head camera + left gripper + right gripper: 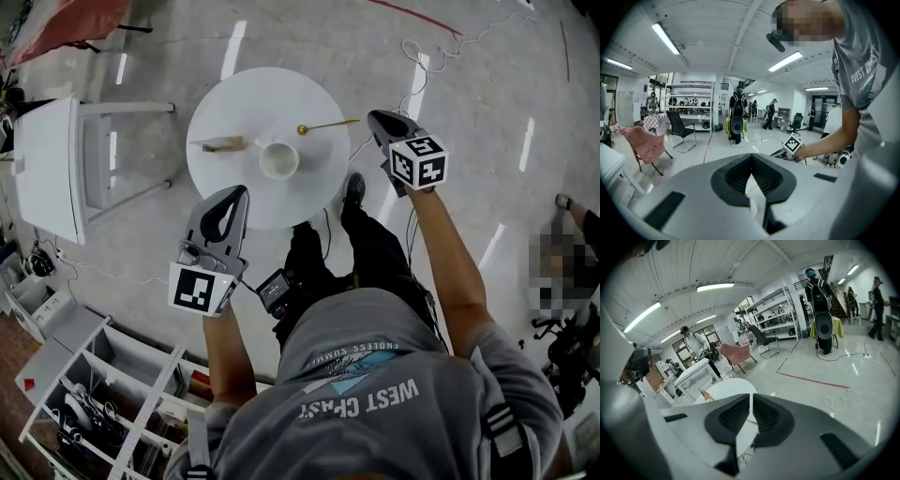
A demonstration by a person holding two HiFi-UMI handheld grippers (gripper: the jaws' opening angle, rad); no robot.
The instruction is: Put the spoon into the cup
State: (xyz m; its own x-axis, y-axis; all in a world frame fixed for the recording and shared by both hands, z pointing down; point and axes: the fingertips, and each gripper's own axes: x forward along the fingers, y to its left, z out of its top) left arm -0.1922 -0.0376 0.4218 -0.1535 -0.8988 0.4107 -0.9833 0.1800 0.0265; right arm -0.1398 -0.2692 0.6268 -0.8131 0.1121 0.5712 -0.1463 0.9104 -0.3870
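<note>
A round white table [234,103] holds a white cup [279,159] near its front edge. A gold spoon [326,125] lies on the table's right side, bowl toward the middle. My right gripper [373,116] hangs just off the table's right rim, close to the spoon's handle end, with its jaws shut and empty. My left gripper [240,190] hovers at the table's near edge, below and left of the cup, also shut and empty. In the right gripper view the table [726,387] shows past the closed right gripper [750,397]. The left gripper view shows the closed left gripper [751,157].
A small wooden block [222,144] lies left of the cup. A white desk [47,169] stands to the left and a white shelf unit [103,394] at lower left. Cables [422,56] trail over the floor. My shoe [353,187] is beside the table.
</note>
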